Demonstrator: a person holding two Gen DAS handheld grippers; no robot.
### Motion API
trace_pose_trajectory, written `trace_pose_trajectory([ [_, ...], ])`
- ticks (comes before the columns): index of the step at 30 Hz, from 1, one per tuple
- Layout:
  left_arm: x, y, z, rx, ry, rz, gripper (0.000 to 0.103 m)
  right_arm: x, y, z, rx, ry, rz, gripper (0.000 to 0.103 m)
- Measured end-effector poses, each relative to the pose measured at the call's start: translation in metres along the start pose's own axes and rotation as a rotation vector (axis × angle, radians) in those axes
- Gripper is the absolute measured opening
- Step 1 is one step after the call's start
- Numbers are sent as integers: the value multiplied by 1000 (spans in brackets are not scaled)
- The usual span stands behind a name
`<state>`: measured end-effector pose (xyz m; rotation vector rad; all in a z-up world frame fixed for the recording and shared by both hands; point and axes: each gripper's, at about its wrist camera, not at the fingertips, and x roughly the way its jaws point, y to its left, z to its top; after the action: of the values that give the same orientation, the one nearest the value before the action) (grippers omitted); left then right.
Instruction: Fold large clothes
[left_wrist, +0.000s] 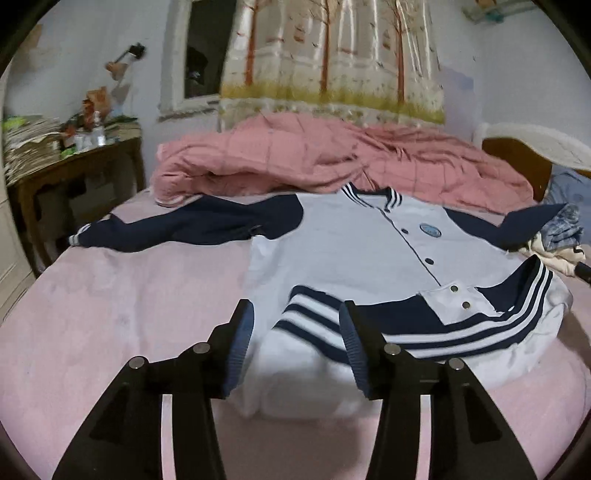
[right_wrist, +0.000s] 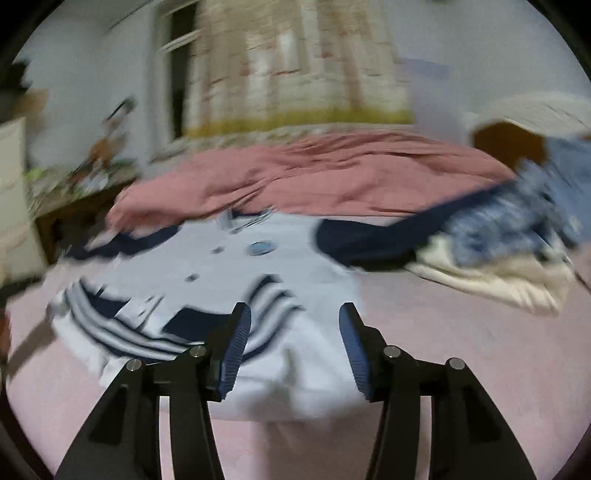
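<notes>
Bedroom w/ tree-print curtain (left_wrist: 332, 55) at back; pink bed (left_wrist: 129, 295) carries a rumpled pink quilt (left_wrist: 314, 158) and, nearer, the jacket (left_wrist: 351, 240): white body, navy sleeves, snap front, lying face up w/ its striped hem (left_wrist: 424, 328) flipped up over the lower front. Left gripper (left_wrist: 295, 343) hangs just over the hem's left end, fingers (left_wrist: 240, 350) apart, nothing between them. Right gripper (right_wrist: 295, 343) hangs over the hem's right end, fingers apart too, empty; that view is blurred. Jacket looks like thick knit, soft & floppy, prob fairly heavy for cloth, not slippery, not fragile. Best hold: pinch the ribbed hem or a shoulder seam thru both layers, 1 gripper per side, avoid the snaps. Long sleeves (left_wrist: 192, 225) will drag and bunch, so tuck them first.
</notes>
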<state>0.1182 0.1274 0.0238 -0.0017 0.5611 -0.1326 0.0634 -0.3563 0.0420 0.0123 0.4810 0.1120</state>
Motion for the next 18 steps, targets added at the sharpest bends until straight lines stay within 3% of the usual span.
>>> trace_pose_trajectory([
  [2, 22, -2, 10, 16, 63, 0, 64, 24, 15, 8, -60, 78, -33, 67],
  [4, 48, 4, 12, 3, 151, -24, 66, 47, 22, 12, -89, 102, -96, 71],
  [7, 80, 24, 5, -99, 249, -145, 65, 84, 19, 14, -68, 190, -85, 73],
  [8, 89, 26, 0, -106, 272, -151, 52, 93, 16, 12, -50, 203, -89, 73],
  [9, 95, 26, -4, -101, 285, -132, 22, 100, 12, 10, -30, 210, -99, 71],
  [11, 96, 25, -11, -75, 278, -119, 11, 114, -1, 2, 25, 241, -101, 21],
  [14, 80, 23, -12, -60, 181, -60, 10, 130, -21, -8, 119, 313, -64, 18],
  [18, 104, 12, -24, -7, 262, 40, 10, 138, -34, -17, 196, 338, -36, 17],
])
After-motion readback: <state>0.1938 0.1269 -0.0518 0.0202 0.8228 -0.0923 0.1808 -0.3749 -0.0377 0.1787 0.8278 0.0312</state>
